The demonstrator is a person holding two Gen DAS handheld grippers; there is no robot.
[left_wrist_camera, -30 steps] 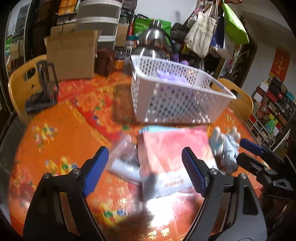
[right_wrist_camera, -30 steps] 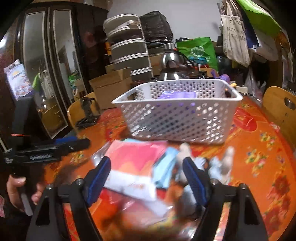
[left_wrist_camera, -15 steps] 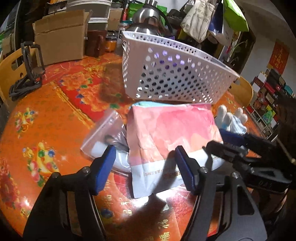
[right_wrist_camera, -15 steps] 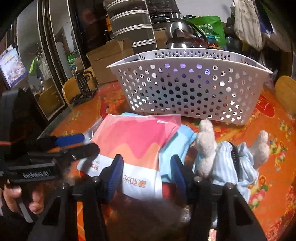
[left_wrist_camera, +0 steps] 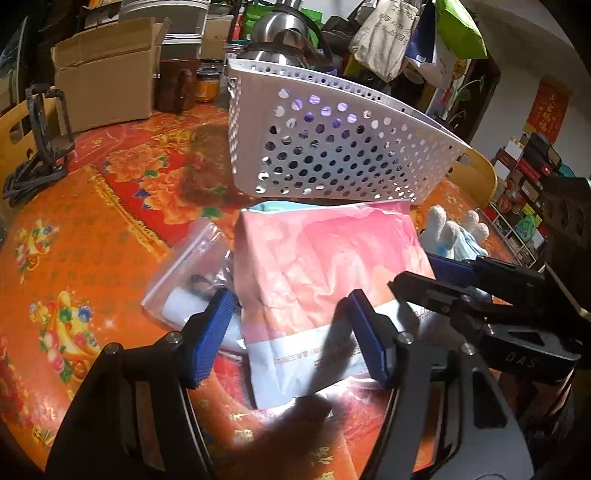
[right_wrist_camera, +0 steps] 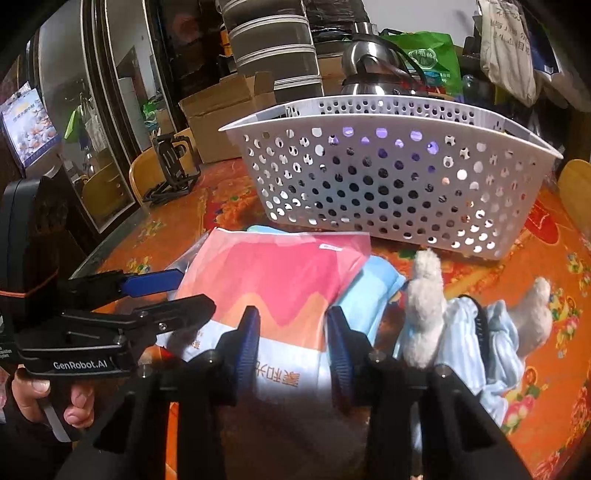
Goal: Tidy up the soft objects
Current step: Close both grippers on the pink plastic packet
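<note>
A pink and white soft packet (left_wrist_camera: 325,273) lies on the orange tablecloth in front of a white perforated basket (left_wrist_camera: 332,147). My left gripper (left_wrist_camera: 291,317) is open, its fingers straddling the packet's near left end. My right gripper (right_wrist_camera: 291,332) is partly closed with the packet's (right_wrist_camera: 273,284) near right edge between its fingers, which are still apart. A light blue cloth (right_wrist_camera: 369,291) lies under the packet. A plush toy in blue striped cloth (right_wrist_camera: 472,332) lies to the right. A clear zip bag (left_wrist_camera: 192,273) lies at the left.
The basket (right_wrist_camera: 388,184) holds something purple. Behind it stand a steel kettle (left_wrist_camera: 284,33), a cardboard box (left_wrist_camera: 107,74) and jars. A black stand (left_wrist_camera: 40,140) sits at the far left. Wooden chairs ring the round table.
Both grippers have moved down and in onto the pink packet. The right gripper's fingers have narrowed from wide open to a small gap around the packet's edge.
</note>
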